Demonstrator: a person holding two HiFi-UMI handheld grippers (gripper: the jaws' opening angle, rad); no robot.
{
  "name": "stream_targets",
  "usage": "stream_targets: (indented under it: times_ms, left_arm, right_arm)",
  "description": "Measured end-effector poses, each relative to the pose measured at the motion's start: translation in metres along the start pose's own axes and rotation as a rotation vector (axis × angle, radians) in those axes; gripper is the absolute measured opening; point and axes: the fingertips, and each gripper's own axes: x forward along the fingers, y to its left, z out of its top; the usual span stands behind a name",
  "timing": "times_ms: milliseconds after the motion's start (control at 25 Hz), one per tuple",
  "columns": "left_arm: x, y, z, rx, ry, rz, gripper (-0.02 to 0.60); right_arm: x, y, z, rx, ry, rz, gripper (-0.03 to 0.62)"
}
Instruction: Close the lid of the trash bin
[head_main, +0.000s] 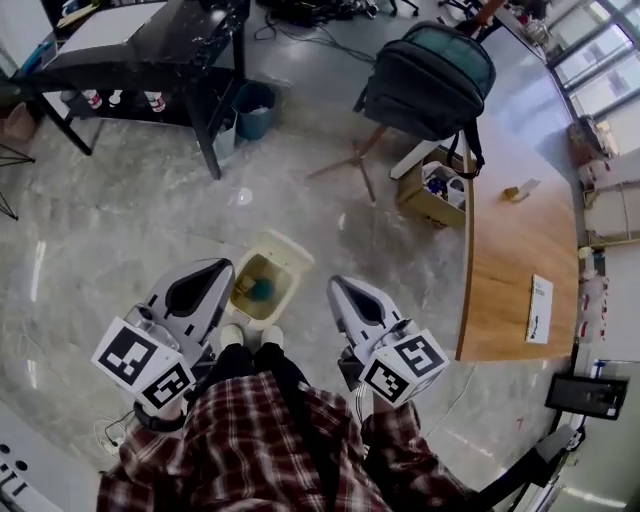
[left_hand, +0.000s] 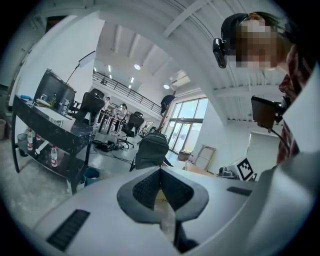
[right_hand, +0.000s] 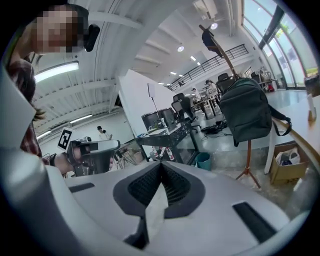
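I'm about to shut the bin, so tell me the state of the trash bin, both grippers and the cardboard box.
Trash bin: open, inside showing.
Left gripper: jaws together, empty.
Right gripper: jaws together, empty.
Cardboard box: open, things inside.

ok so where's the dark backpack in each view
Head view: the backpack is at the top, right of centre.
Left gripper view: the backpack is at centre, just above where the jaws meet.
Right gripper view: the backpack is right of centre, around mid-height.
Shared landmark: the teal bucket on the floor, left of the backpack in all three views.
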Motion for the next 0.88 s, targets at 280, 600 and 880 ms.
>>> stream_targets:
  times_ms: [280,600,880]
  left_arm:
    - [-0.018,0.012,-0.011,-0.040,-0.003,0.057,0.011]
    - [-0.010,0.047,-0.062,-0.094,0.047,0.103,0.011]
    - [0.001,0.091,-0.136,-0.163,0.135,0.149,0.011]
  right_arm:
    - [0.035,-0.010,-0.031,-0.043,0.147,0.034,0.012]
    - [0.097,-0.058,-0.092,-0.084,0.357,0.105,0.012]
    - [0.156,-0.115,-0.151,-0.107,0.523,0.175,0.014]
